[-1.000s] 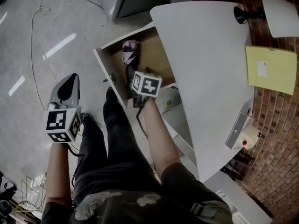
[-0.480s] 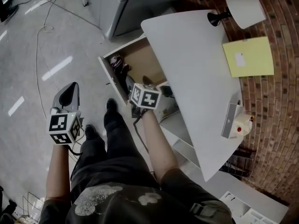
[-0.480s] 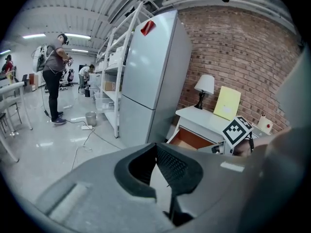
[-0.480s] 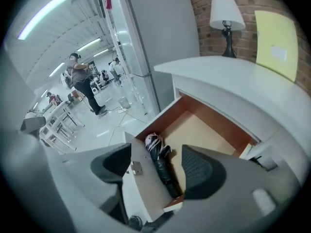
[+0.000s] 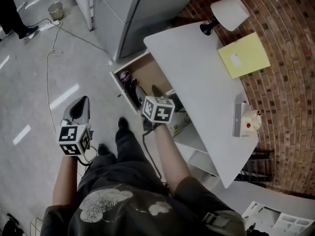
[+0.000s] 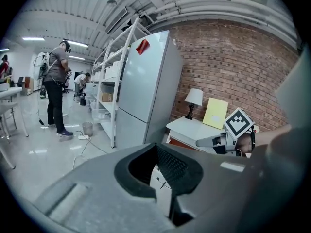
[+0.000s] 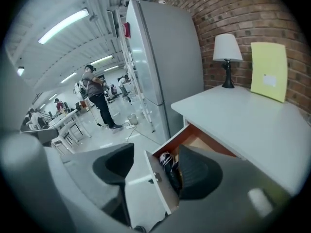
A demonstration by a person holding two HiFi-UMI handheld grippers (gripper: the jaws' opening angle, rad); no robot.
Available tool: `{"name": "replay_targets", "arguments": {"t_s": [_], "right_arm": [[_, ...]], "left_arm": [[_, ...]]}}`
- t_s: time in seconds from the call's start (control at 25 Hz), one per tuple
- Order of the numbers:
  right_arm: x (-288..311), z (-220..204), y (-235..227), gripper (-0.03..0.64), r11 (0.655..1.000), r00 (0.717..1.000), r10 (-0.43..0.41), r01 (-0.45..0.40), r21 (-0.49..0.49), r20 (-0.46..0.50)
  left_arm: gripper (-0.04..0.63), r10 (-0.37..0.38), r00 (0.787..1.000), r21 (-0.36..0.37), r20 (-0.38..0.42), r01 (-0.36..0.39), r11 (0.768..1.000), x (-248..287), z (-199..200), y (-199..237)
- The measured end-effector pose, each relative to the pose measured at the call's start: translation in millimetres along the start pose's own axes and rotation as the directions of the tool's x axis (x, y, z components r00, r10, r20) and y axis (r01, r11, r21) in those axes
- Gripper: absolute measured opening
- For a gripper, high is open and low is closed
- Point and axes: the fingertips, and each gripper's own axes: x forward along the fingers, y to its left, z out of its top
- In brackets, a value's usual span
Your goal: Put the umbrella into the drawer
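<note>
Your umbrella (image 5: 129,79) already lies folded in the open drawer (image 5: 149,70), just inside its front panel and below the edge of the white bench (image 5: 197,68). Your right tool (image 7: 153,160) hangs above the drawer front with its jaws wide apart. They have just been closing a little, and nothing is between them. Your left tool (image 6: 158,154) is out over the floor, well apart from the drawer, with only a narrow gap between its jaws and nothing in it.

If you need to shift the umbrella, expect it to be light, with a stiff shaft inside loose, slick fabric. A pinch on cloth alone would likely slip or drag the folds open. Take it across the middle of the bundle and squeeze through to the shaft. The handle end is too dark to make out.
</note>
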Motion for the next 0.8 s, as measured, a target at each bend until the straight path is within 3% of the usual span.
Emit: {"name": "replay_targets", "arguments": {"t_s": [0.12,0.2,0.32,0.52,0.8], "right_arm": [[-17.7,2.9,15.4,0.283,1.000,1.000,-0.003,0.003,-0.020,0.029],[-30.1,1.6,23.9,0.209,1.000,0.999,-0.013,0.014,-0.020,0.049],[-51.2,-5.2,37.6,0.176,1.000,0.998,-0.006,0.007,-0.019,0.064],[-87.4,-21.5,48.8,0.017,0.999,0.996,-0.035,0.036,-0.009,0.079],[-131.4,-30.5,66.0,0.006,0.988,0.995,-0.014,0.029,-0.153,0.096]], "left_arm": [[0.011,-0.032,0.999,0.022,0.020,0.031,0.999,-14.7,6.0,-3.9],[0.011,-0.044,0.999,0.030,0.032,0.043,0.999,-25.0,9.5,-3.7],[0.011,-0.062,0.997,0.038,0.044,0.061,0.997,-43.3,12.2,-3.1],[0.011,-0.081,0.996,0.050,0.028,0.079,0.996,-68.3,3.5,5.5],[0.011,-0.124,0.992,0.059,0.023,0.123,0.991,-80.6,7.4,-5.2]]}}
